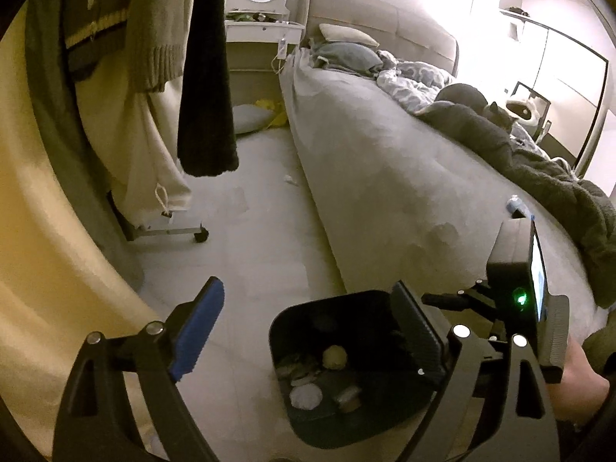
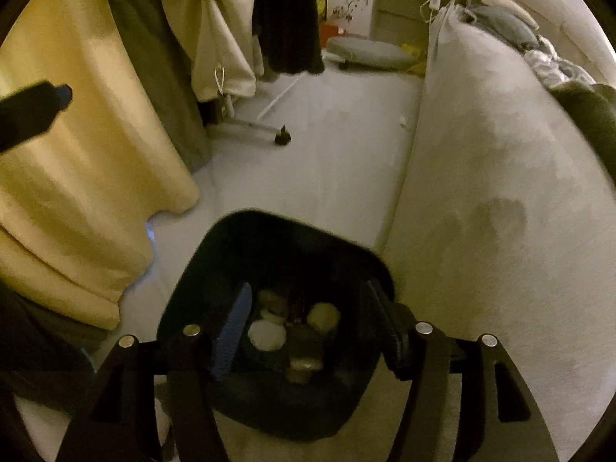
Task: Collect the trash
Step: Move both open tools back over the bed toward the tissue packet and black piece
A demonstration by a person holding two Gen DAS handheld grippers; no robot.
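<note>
A black trash bin (image 2: 269, 223) stands on the pale floor beside the bed, holding several crumpled pieces, among them a white wad (image 2: 267, 335) and a cream ball (image 2: 324, 315). My right gripper (image 2: 308, 288) hangs over the bin's mouth, jaws apart with nothing between the pads. In the left wrist view the same bin (image 1: 292, 319) sits low in the frame. My left gripper (image 1: 308, 288) stands wide open above it, its blue pad over the floor and its dark pad over the bin. Farther off, a small white scrap (image 1: 289, 179) lies on the floor against the bed's side.
The bed (image 1: 385, 177) with rumpled covers fills the right. Clothes hang from a wheeled rack (image 1: 200, 235) on the left, beside a yellow fabric (image 2: 77, 192). A grey cushion (image 2: 365, 52) lies at the far end of the floor strip, before a white dresser (image 1: 265, 30).
</note>
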